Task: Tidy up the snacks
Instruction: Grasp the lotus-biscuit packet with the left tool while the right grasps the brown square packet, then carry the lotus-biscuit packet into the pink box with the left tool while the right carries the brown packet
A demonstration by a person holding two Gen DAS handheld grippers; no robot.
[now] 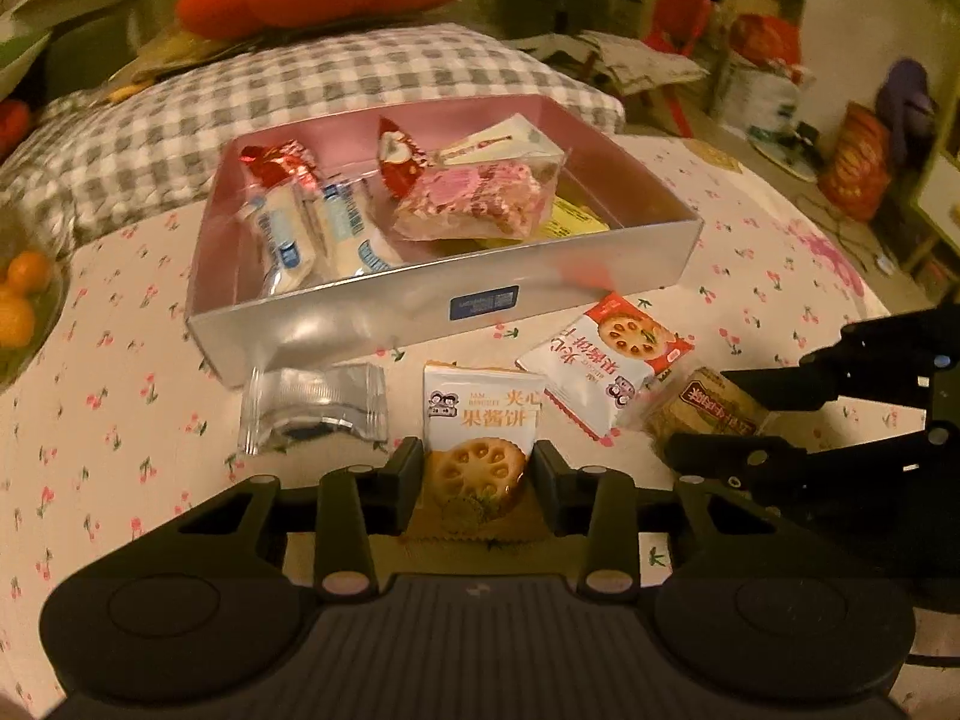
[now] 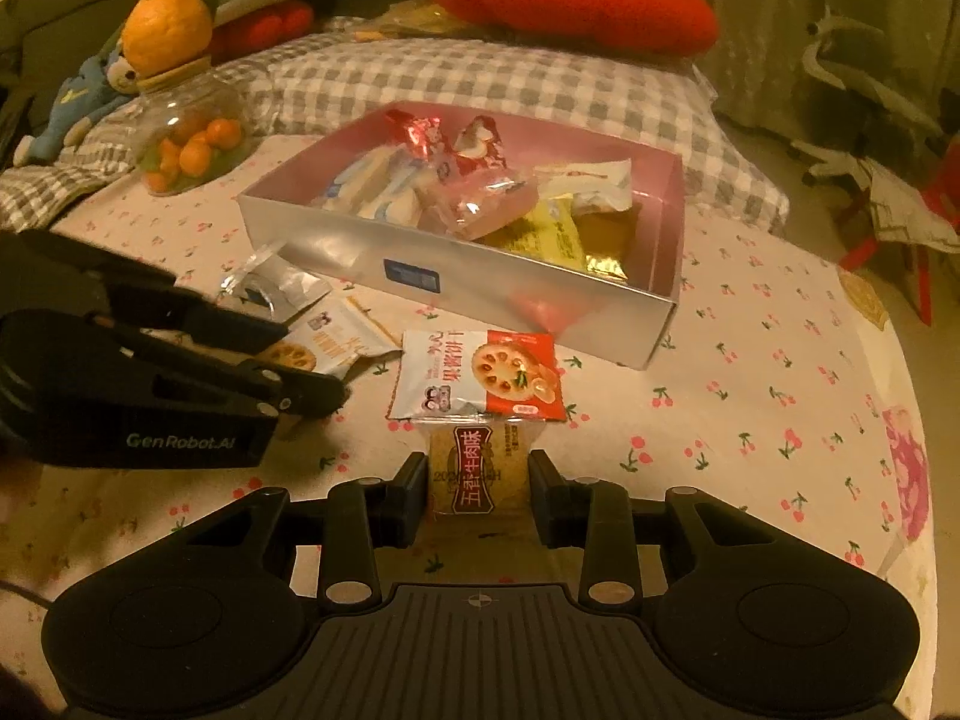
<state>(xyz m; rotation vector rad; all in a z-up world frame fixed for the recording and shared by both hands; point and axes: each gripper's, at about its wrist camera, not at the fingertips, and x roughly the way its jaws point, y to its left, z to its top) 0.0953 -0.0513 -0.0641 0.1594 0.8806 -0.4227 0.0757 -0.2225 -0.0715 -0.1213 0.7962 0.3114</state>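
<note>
The jam biscuit pack (image 1: 480,438) is standing between the pads of the left tool (image 1: 478,483), its long axis running up and away from the tool toward the box (image 1: 384,324); the pads are sitting against both its sides, so I am judging it gripped. The beef cracker pack (image 2: 477,468) is sitting the same way in the right tool (image 2: 478,489), pads pressing its two edges, long axis pointing ahead toward the box. Both packs are still low over the bed (image 2: 750,360), so the coming move is turning on one thing: the box is lying straight ahead and slightly above each tool, its near wall facing them, and each pack is needing to clear that wall. The left tool is looking nearer to the box's near left corner, the right to its middle. A second jam biscuit pack (image 2: 486,375) is lying flat between the cracker and the box, and a clear wrapper (image 1: 315,402) is lying beside the box wall. The left view is showing the cracker caught at its end by the right tool; the right view is showing the mandarin jar (image 2: 192,138) whole, which the left view is cutting at its edge.
</note>
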